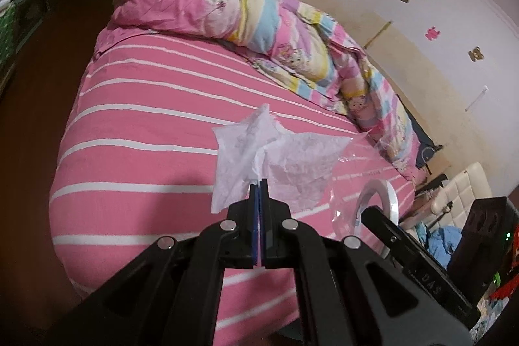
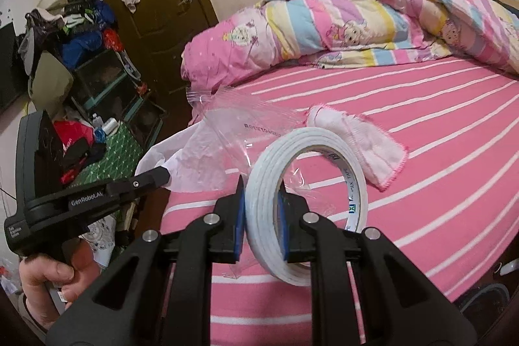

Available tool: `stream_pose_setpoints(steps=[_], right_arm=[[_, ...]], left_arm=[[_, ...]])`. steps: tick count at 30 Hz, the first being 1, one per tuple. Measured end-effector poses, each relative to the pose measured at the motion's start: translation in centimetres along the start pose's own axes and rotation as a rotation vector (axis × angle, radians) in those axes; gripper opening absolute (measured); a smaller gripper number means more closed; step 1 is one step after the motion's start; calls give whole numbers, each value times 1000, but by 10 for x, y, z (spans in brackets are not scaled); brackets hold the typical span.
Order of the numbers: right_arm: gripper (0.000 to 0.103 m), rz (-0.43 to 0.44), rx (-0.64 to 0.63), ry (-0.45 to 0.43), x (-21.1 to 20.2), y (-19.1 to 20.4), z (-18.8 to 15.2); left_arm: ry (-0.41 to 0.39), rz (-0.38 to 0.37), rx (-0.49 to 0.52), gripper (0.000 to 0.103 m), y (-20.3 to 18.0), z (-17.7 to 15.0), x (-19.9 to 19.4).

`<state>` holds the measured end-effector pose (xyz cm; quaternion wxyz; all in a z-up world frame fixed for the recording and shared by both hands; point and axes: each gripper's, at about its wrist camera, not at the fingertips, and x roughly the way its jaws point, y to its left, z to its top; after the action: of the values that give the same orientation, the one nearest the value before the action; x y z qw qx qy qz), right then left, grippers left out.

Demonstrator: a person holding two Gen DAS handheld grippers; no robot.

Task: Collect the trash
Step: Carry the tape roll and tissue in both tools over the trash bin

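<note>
From where I stand, the left gripper (image 1: pixel 259 184) is clamped tight on a crumpled white tissue (image 1: pixel 256 151), pinched at its lower point so the paper fans up and away from the fingertips, clear of the pink striped bed (image 1: pixel 136 125). Just to its right, the right gripper (image 2: pixel 261 184) is closed on a roll of white tape (image 2: pixel 279 177), gripping the band across its width with the ring standing on edge, its hole facing along the bed. A clear plastic zip bag (image 2: pixel 240 119) hangs pinned against the tape, flat and apparently empty; I can't tell whether its mouth is open. Further right, a white cloth with pink edging (image 2: pixel 356 138) lies on the sheet, ahead and right of the right gripper, its long axis slanting from upper left to lower right. I'd judge the right hand nearer to it, though both are full. No bin shows in either view.
</note>
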<state>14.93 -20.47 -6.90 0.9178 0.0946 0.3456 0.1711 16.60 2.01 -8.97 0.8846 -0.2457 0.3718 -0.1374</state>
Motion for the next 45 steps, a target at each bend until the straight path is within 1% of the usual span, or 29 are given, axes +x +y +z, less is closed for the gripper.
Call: stream_pose_setpoints(steps=[5, 7, 11, 19, 25, 31, 35, 36, 41, 45], right_arm=[[17, -12, 4, -36, -35, -3, -2], [17, -24, 14, -57, -56, -10, -4], [17, -48, 32, -84, -83, -21, -8], [17, -117, 108, -141, -144, -70, -28], [17, -168, 181, -168, -184, -114, -51], [17, -227, 268, -177, -218, -160, -84], [17, -260, 328, -176, -234, -190, -109], [17, -273, 356, -174, -239, -202, -121], [17, -312, 427, -161, -249, -237, -150], [17, -356, 508, -140, -259, -271, -182]], left_arm=[[-1, -29, 55, 0, -38, -10, -17], [0, -44, 77, 0, -54, -14, -21], [12, -73, 127, 0, -90, -27, -26], [57, -133, 235, 0, -161, -61, -18], [121, -180, 310, 0, -212, -94, 0], [197, -217, 359, 0, -253, -129, 25], [261, -238, 401, 0, -279, -156, 47], [280, -242, 414, 0, -286, -165, 53], [364, -257, 471, 0, -315, -201, 85], [426, -266, 511, 0, -336, -232, 108]])
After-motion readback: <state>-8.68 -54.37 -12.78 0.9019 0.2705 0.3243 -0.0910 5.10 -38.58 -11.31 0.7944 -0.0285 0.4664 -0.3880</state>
